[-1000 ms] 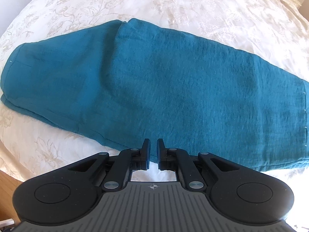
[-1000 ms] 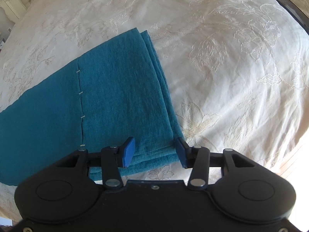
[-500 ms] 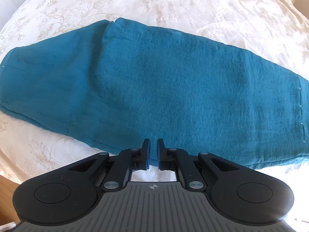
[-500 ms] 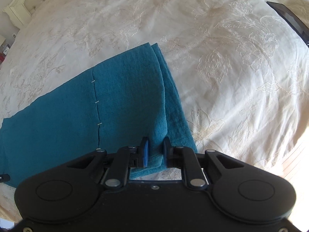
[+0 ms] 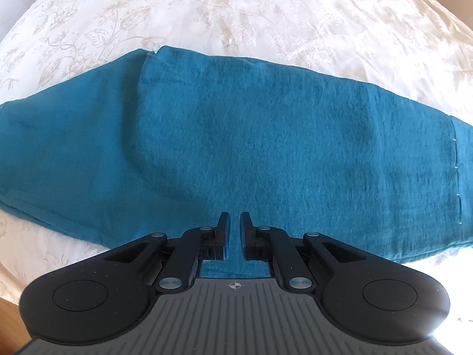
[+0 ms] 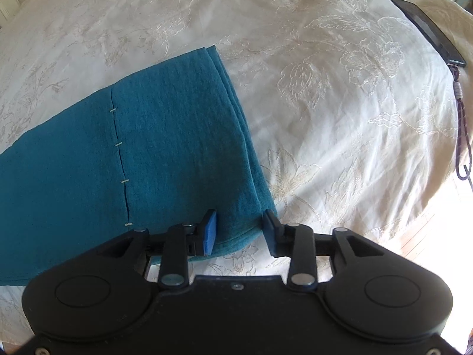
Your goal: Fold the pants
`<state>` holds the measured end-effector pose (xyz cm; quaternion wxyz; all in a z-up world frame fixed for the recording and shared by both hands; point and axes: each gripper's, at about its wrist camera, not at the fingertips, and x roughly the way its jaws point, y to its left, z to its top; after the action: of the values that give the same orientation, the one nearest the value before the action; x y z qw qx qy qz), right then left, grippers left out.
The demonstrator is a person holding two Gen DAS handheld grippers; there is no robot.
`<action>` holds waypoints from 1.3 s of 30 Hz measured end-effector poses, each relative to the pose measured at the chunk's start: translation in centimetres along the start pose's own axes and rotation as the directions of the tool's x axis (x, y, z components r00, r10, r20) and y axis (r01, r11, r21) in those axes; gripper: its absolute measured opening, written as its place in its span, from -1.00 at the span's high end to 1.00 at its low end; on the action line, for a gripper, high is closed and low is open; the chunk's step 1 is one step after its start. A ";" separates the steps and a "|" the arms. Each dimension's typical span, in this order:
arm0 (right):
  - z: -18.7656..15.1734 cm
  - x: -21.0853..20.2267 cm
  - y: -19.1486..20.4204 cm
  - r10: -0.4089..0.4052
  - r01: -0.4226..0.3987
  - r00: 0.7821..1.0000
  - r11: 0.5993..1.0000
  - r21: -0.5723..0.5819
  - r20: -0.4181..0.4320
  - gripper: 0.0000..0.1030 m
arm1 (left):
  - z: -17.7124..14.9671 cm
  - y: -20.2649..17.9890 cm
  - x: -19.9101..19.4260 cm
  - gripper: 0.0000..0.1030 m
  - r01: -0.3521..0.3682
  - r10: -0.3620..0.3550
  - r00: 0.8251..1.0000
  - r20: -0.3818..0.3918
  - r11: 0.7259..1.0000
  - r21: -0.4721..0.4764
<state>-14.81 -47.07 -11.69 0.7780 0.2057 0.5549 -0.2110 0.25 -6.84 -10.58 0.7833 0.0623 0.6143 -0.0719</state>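
Teal pants (image 5: 236, 136) lie flat on the bed, folded lengthwise, stretching across the whole left wrist view. My left gripper (image 5: 235, 224) is over their near edge with its jaws nearly together; the small gap shows cloth behind it, and no pinch is visible. In the right wrist view the hem end of the pants (image 6: 177, 148) lies at the left, with a stitched hem line. My right gripper (image 6: 239, 220) is open, its fingers straddling the near hem corner.
The bed has a cream embroidered bedspread (image 6: 340, 118). A dark phone-like slab (image 6: 425, 29) with a cord lies at the far right. Wood floor shows past the bed's edge at the lower right (image 6: 425, 236).
My right gripper shut on the hem corner half a second ago and has opened again. My left gripper has moved forward over the pants, jaws unchanged.
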 end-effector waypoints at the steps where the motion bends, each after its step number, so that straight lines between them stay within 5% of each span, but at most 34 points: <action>1: 0.0 -0.5 -0.1 0.000 0.000 1.000 1.000 0.014 0.007 0.07 | 0.3 0.1 0.0 0.84 0.003 -0.003 1.000 0.005 1.000 0.005; 11: -0.1 -3.4 0.3 0.021 -0.028 0.994 0.998 0.059 0.106 0.03 | 2.2 -1.4 0.2 0.84 0.022 -0.027 0.999 0.043 0.993 0.113; 27: 6.7 4.6 -2.9 0.173 -0.176 0.984 0.980 -0.095 -0.047 -0.07 | 0.7 -10.9 1.4 0.84 0.027 -0.025 0.999 -0.029 0.997 0.075; 35: 8.0 8.5 -3.3 0.332 -0.350 0.930 0.931 -0.103 -0.158 -0.20 | 0.5 -12.7 2.2 0.84 -0.015 0.016 0.998 -0.054 1.000 0.012; 36: 8.1 8.8 -3.2 0.357 -0.376 0.919 0.921 -0.102 -0.170 -0.17 | 0.7 -12.8 2.3 0.84 -0.020 0.020 0.999 -0.050 1.000 0.006; 37: 8.0 8.9 -3.0 0.373 -0.395 0.910 0.913 -0.106 -0.179 0.03 | 0.9 -12.9 2.3 0.84 -0.023 0.023 0.999 -0.046 1.000 0.002; 38: 8.1 8.9 -2.7 0.379 -0.405 0.905 0.906 -0.121 -0.192 0.45 | 1.2 -13.1 2.5 0.84 -0.025 0.025 0.999 -0.043 1.000 0.001; 39: 8.1 8.9 -2.5 0.381 -0.411 0.902 0.902 -0.133 -0.202 0.48 | 1.5 -13.2 2.6 0.84 -0.030 0.030 0.999 -0.040 1.000 0.001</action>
<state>-7.30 -54.51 -17.92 0.7688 0.2639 0.5821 0.0191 -0.21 -20.18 -12.90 0.7719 0.0729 0.6288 -0.0591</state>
